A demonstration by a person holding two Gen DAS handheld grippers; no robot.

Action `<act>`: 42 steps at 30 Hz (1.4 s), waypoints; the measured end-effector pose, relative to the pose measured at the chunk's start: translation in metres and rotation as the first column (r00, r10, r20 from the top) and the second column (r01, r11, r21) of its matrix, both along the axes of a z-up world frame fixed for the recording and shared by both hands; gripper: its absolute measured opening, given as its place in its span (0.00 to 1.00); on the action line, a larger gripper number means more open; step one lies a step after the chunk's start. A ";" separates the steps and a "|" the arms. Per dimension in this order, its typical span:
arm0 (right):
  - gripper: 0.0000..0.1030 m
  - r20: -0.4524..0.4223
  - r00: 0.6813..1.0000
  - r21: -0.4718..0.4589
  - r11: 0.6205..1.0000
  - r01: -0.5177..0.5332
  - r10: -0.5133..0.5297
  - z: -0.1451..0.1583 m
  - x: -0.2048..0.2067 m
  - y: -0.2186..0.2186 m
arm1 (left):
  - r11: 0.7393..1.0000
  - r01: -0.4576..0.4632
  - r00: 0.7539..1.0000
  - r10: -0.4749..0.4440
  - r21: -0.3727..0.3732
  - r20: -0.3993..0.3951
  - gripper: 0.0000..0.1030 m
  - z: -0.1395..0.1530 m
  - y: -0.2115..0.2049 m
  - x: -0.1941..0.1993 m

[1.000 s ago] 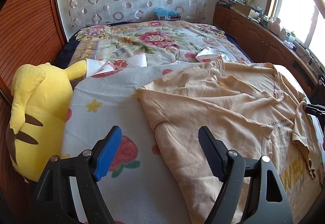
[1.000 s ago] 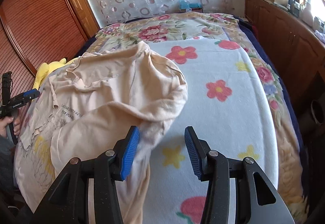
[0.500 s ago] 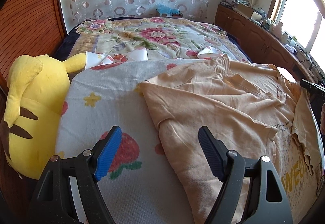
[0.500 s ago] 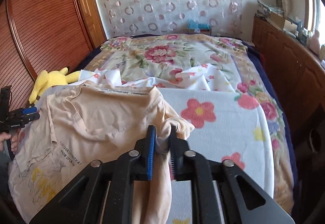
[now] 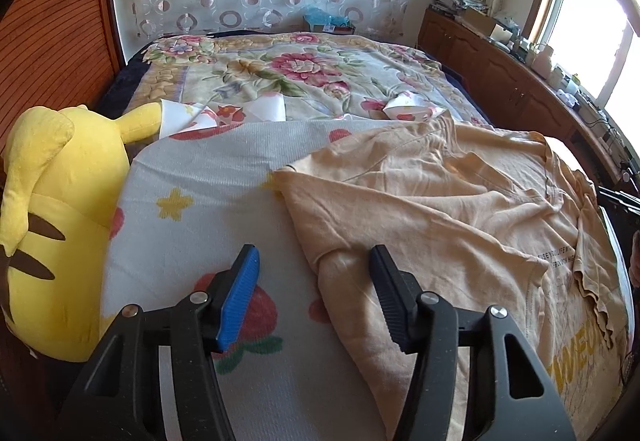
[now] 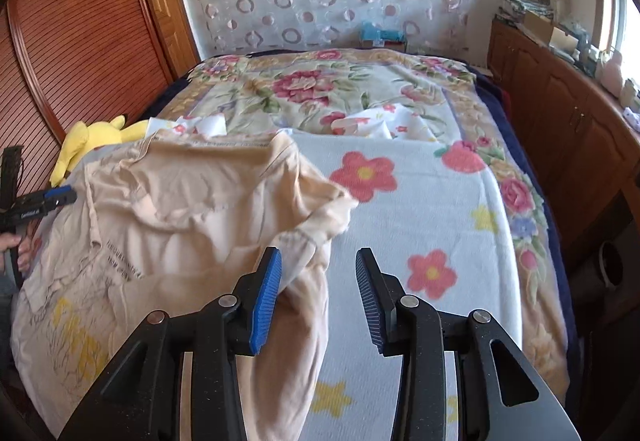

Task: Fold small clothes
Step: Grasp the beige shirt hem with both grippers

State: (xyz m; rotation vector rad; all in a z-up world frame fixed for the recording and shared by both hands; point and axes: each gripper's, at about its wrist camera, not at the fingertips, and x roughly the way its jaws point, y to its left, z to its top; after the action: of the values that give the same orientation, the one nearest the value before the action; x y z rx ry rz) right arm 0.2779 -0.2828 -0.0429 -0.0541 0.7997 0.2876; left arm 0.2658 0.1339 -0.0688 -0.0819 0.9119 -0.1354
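Observation:
A peach T-shirt [image 5: 432, 201] with yellow lettering lies rumpled and partly folded over on a white blanket with flowers and stars [image 5: 208, 177]. My left gripper [image 5: 314, 293] is open above the shirt's left edge, a fold of cloth between its fingers. In the right wrist view the shirt [image 6: 168, 225] lies at the left. My right gripper [image 6: 318, 289] is open, with a bunched sleeve lying loose between and under its fingers. The left gripper [image 6: 52, 197] shows at the far left edge of that view.
A yellow plush toy [image 5: 52, 233] lies at the bed's left side. A floral bedspread [image 5: 280, 77] covers the far half, with white printed cloth [image 6: 384, 125] on it. Wooden cabinets [image 6: 560, 113] run along the right, a slatted wooden wall [image 6: 80, 41] along the left.
My right gripper shut on the shirt's sleeve half a second ago and has now opened, leaving the sleeve lying. My left gripper stayed open and moved slightly forward over the shirt's edge.

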 end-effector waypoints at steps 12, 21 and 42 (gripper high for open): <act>0.47 -0.052 0.998 -0.032 0.999 -0.019 0.017 -0.016 0.032 0.006 | 0.999 -0.003 1.000 0.003 0.034 -0.006 0.57 -0.001 0.000 0.017; 0.41 -0.040 0.998 -0.096 0.994 -0.055 0.052 -0.025 0.054 0.027 | 1.000 0.010 1.000 -0.010 0.012 -0.005 0.48 0.001 -0.002 0.021; 0.07 0.191 0.960 -0.006 0.978 -0.209 0.206 0.021 -0.061 0.033 | 0.990 0.131 0.957 -0.110 -0.061 0.268 0.04 0.103 -0.033 -0.096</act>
State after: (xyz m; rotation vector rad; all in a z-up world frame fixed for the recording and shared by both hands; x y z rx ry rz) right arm 0.2167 -0.2498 -0.0220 -0.1509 0.6010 0.4795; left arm 0.1697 0.1013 0.0339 -0.0788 0.6442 -0.2889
